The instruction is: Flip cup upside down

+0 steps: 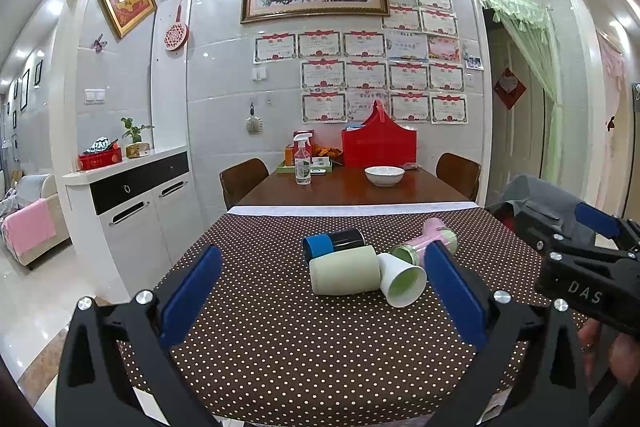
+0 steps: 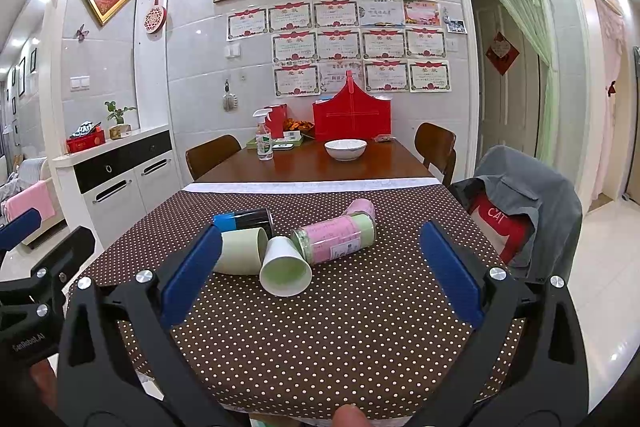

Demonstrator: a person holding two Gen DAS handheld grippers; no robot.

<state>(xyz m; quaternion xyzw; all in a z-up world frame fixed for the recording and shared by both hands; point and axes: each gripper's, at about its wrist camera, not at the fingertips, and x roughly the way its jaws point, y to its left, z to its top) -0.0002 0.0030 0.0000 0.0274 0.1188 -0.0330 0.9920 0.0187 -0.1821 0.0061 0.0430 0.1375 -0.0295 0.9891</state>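
Part of the pale green cup point(image 2: 240, 251) is hidden behind the left pad of the wide-open, empty right claw point(image 2: 320, 273), and the white cup point(image 1: 400, 279) is seen on its side on the dotted table point(image 1: 304, 347) between the pads of the left claw point(image 1: 320, 297), likewise spread wide and empty, before a tiled wall point(image 1: 224, 99).

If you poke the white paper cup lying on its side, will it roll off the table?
The white paper cup with the green inside would probably roll, since it lies on its side. Being tapered, it should curve around instead of going straight. It looks thin and light, so a hard squeeze might crush it.
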